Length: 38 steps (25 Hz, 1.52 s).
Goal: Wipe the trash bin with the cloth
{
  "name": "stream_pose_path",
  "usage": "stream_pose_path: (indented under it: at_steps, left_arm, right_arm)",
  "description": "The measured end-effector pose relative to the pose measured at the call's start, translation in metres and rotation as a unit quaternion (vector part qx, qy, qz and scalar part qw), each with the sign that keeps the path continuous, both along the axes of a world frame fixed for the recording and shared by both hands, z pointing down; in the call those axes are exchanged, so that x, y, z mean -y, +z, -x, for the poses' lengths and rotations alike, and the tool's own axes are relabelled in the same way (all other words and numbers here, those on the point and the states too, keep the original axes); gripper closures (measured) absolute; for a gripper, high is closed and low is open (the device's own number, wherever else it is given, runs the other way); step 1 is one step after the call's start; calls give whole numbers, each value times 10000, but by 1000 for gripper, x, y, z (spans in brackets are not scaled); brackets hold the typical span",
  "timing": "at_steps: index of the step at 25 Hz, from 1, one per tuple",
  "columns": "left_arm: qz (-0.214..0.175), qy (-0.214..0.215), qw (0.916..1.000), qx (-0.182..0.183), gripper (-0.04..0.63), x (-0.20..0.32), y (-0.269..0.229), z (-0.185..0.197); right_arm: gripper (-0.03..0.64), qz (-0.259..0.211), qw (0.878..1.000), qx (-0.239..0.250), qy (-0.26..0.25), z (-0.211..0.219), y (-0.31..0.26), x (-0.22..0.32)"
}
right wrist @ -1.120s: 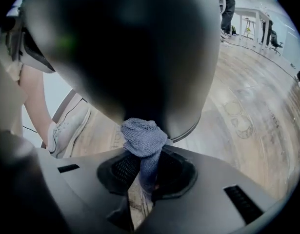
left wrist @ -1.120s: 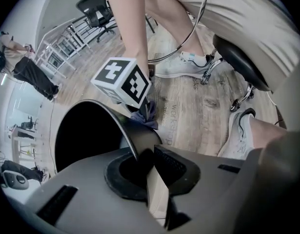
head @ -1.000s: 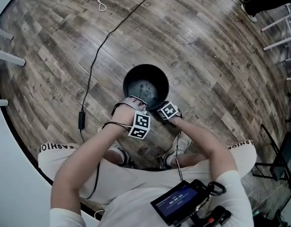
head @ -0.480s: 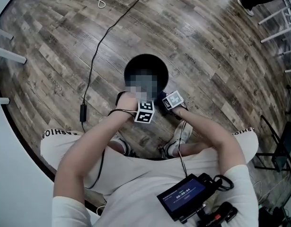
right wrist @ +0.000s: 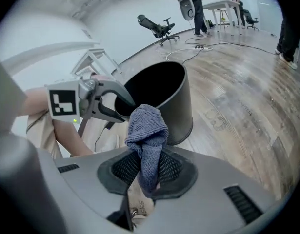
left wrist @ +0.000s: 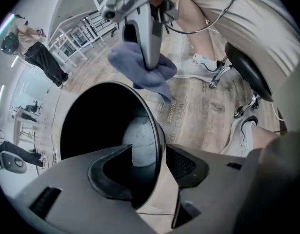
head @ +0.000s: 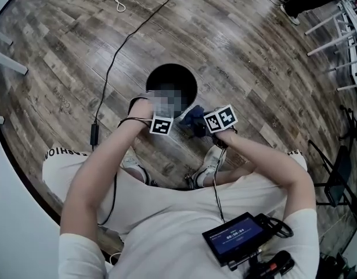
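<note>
Find the trash bin [head: 179, 74] upright on the wooden floor [head: 253, 51], just ahead of the feet. Note the left gripper [left wrist: 157, 155] astride its near rim, jaws opening, pads off the rim. Note the right gripper [right wrist: 147, 172] with jaws clamped on the cloth [right wrist: 146, 126], just beside that rim. Probably best to pinch the rim again with the left to steady the bin. Then press the loose fold flat against the wall and wipe round in overlapping strokes, well clear of the cable [head: 117, 51].
</note>
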State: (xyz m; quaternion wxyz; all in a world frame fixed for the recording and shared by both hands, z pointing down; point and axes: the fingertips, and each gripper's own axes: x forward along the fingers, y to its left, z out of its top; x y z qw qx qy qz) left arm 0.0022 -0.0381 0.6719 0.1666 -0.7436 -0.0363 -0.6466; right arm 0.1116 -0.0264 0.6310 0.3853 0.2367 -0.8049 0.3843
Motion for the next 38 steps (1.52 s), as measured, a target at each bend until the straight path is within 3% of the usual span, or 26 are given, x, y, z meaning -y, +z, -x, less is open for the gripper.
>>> stream_pose_path:
  at_steps: [4,6,18,25,29,38]
  left_arm:
    - [-186,95,9995,229,390,1,8,14]
    - [-317,155,9989,316,430,3,10,14]
    - [-360,372,9973,529,492,0,11,3]
    - [-397,746,9942,669,533,-9,16,-4]
    - [-225,741,9946,686,540,-30,22,-10]
    - [-438,706,9944,660,540,-10,17,-10]
  right_arm:
    - [540,-27,10000,70,51,10,-21,2]
    - [540,-33,10000,41,26,15,-21,3]
    - [540,36,9998,-80,171,21,0,30]
    - [540,-204,9991,-362,-88,12,31,36]
    - [540,-288,9980,-460,-336,8,64,19]
    - [540,-740,9895,-762,-978,15,140,36]
